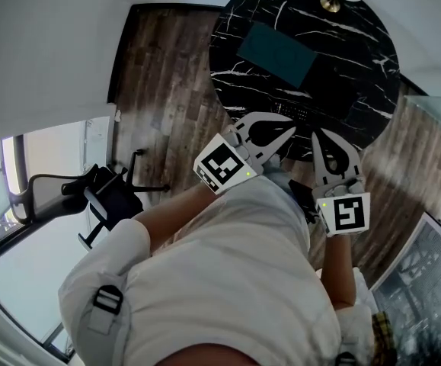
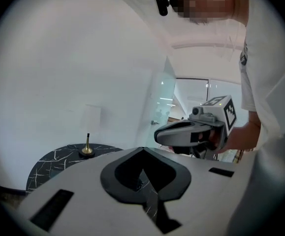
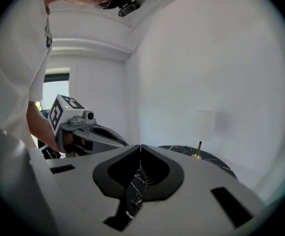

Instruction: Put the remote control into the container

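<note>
container (image 1: 276,53) on tbl (image 1: 357,75), remote (image 1: 295,113) outside it, nr edge

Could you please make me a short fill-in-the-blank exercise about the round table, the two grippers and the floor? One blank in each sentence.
1. The table is black with ___ veins.
2. The jaws of the left gripper and the right gripper are ___, with nothing between them.
3. The floor is laid with brown ___ planks.
4. The brass stand is on the table's ___ side, away from the person.

Missing words: white; shut; wooden; far
</note>
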Demonstrator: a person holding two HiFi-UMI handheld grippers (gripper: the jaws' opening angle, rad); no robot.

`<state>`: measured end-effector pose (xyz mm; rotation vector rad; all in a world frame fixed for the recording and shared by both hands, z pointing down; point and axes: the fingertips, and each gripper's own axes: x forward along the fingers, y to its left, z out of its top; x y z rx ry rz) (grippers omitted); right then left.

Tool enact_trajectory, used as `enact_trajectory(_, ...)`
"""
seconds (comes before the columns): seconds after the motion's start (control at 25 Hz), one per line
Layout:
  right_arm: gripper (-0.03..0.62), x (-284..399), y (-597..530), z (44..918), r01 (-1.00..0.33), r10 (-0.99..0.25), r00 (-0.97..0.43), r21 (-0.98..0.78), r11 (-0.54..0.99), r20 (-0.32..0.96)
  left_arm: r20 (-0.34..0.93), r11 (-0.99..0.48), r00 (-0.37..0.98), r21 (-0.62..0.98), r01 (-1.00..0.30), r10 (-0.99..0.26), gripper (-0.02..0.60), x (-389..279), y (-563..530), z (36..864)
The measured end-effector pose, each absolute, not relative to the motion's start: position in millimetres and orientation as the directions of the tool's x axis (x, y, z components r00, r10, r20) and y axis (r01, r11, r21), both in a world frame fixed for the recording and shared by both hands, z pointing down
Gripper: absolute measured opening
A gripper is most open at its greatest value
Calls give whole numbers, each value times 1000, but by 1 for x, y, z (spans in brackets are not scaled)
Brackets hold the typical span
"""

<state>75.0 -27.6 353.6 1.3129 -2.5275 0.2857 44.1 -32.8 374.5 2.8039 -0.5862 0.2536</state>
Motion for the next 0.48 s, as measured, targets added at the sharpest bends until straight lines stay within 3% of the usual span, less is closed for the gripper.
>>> enact_trajectory(0.2,9,77,-42,402,-728,-662,-600,35,684,449,283,-887,899,229,-401,-333,2,48,-49,408)
enact_trajectory(0.48,9,73,-49,522,-603,-439,-617,-34,797,653,410,-864,869,287,-413,-279,2,49,-56,490)
